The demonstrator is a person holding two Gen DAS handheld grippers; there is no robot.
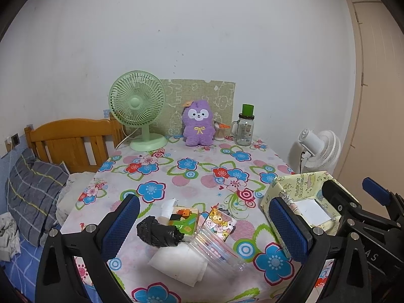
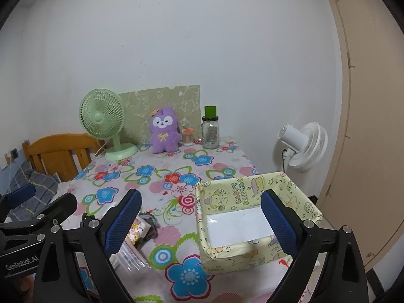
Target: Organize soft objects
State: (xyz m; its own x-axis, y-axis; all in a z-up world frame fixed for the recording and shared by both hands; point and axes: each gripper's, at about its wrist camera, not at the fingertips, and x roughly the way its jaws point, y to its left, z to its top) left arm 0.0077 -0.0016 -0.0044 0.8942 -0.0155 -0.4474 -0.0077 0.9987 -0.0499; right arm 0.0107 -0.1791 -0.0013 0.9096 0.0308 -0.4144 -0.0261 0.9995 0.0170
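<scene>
Soft things, a black bundle (image 1: 157,231) and white cloth (image 1: 176,260), lie on the bench (image 1: 202,171) between the spread left claw (image 1: 203,223). Right view half-hides them; its spread, empty claw (image 2: 202,223) frames the box (image 2: 252,217).

Near the front edge of the flowered tabletop (image 1: 202,174) lies a small heap of soft things: a crumpled black bundle (image 1: 157,231), a folded white cloth (image 1: 180,261) under it, a green printed packet (image 1: 185,218) and a cartoon-printed tissue pack (image 1: 222,223) lying flat, with a clear plastic sleeve (image 1: 214,248) slanting across them. To the right of the heap stands an open pale-yellow fabric box (image 2: 242,194) with cartoon print, upright, holding only a flat white sheet (image 2: 237,223) on its bottom.
</scene>
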